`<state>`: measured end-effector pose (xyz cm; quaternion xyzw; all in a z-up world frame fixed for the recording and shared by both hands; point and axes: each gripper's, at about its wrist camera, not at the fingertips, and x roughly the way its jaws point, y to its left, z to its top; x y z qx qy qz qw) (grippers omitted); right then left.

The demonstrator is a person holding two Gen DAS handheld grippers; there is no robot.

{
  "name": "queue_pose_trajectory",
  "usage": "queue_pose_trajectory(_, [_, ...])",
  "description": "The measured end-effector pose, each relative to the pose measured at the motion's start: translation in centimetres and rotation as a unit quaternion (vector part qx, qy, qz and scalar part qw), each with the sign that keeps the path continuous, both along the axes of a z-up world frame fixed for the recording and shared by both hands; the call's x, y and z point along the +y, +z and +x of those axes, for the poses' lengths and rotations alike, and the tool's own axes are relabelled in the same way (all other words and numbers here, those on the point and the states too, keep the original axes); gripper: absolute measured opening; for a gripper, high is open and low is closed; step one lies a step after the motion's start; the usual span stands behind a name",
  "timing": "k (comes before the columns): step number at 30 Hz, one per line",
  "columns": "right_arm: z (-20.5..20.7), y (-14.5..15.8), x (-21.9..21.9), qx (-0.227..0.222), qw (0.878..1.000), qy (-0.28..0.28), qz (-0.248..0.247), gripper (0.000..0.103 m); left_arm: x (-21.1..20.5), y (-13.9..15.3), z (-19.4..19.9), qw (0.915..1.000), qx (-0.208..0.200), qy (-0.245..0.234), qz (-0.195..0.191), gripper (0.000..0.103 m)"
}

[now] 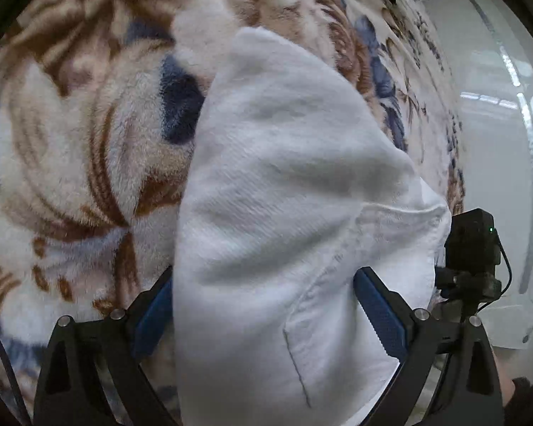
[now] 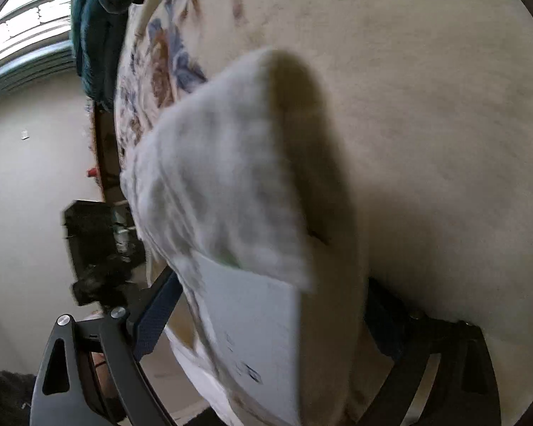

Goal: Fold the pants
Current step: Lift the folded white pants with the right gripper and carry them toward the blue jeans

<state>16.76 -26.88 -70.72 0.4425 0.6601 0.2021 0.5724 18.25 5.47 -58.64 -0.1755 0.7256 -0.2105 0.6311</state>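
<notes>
Floral blanket (image 1: 71, 149) bears white pants (image 1: 284, 195) between both grippers' wide jaws.

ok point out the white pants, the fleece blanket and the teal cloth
white pants (image 1: 284, 184), left wrist view, middle of the folded fabric
fleece blanket (image 1: 81, 149), left wrist view, brown patterned area
teal cloth (image 2: 96, 42), right wrist view, hanging bulk

Soft, even daylight fills both views, brightest at the window (image 2: 25, 28) in the right wrist view's upper left corner. That view is smeared, probably by motion; the white pants (image 2: 227, 191) cast a dark shadow rightward. The left wrist view is sharper, with glare streaks on the glossy floor (image 1: 508, 81). Fisheye bending and black vignetting ring both edges.
</notes>
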Motion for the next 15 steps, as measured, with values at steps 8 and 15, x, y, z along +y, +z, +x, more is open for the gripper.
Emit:
queue_pose_trajectory(8, [0.4, 1.4, 3.1, -0.049, 0.993, 0.073, 0.081, 0.095, 1.0, 1.3, -0.5, 0.9978, -0.012, -0.037, -0.054, 0.099])
queue_pose_trajectory(15, [0.9, -0.6, 4.0, -0.035, 0.997, 0.031, 0.061, 0.092, 0.0, 1.3, 0.7, 0.9954, -0.019, -0.046, -0.082, 0.099])
